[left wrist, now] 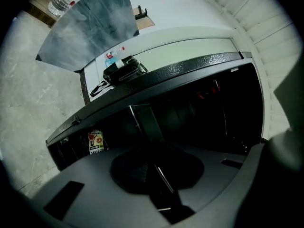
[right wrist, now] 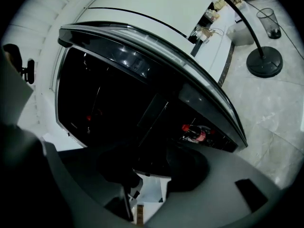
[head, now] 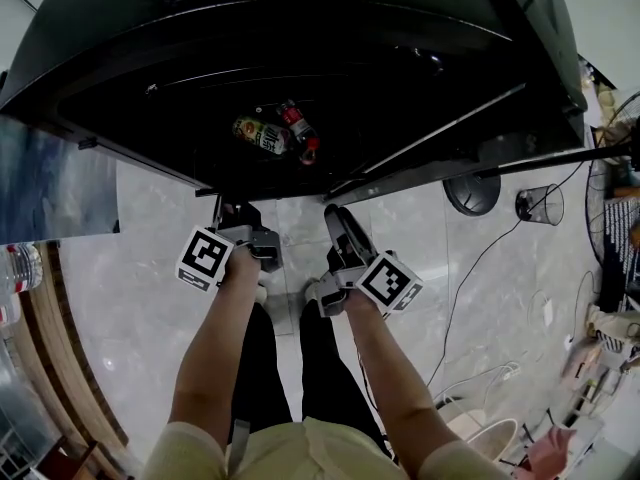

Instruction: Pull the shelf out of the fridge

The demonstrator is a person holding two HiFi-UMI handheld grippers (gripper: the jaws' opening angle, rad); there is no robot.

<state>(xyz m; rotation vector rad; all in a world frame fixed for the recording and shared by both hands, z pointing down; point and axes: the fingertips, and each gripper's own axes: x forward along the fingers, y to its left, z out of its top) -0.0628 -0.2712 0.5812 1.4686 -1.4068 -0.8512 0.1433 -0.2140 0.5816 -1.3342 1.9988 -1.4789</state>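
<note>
The black fridge [head: 250, 18] stands open below me, and its dark glass shelf [head: 380, 118] reaches toward my hands. On the shelf lie a can [head: 262, 135] and a red-capped bottle [head: 300, 131]; the can [left wrist: 96, 142] shows in the left gripper view and the bottle [right wrist: 197, 133] in the right gripper view. My left gripper [head: 232, 208] is shut on the shelf's front edge, a thin line between its dark jaws [left wrist: 159, 175]. My right gripper [head: 340, 218] is open at the same edge, which sits between its spread jaws [right wrist: 152, 172] untouched.
A lamp base [head: 471, 190] and a clear cup [head: 540, 204] stand on the marble floor to the right, with cables trailing past them. Water bottles [head: 20, 268] sit at far left. A black bag [left wrist: 121, 72] rests on the fridge's top. My legs are right below the grippers.
</note>
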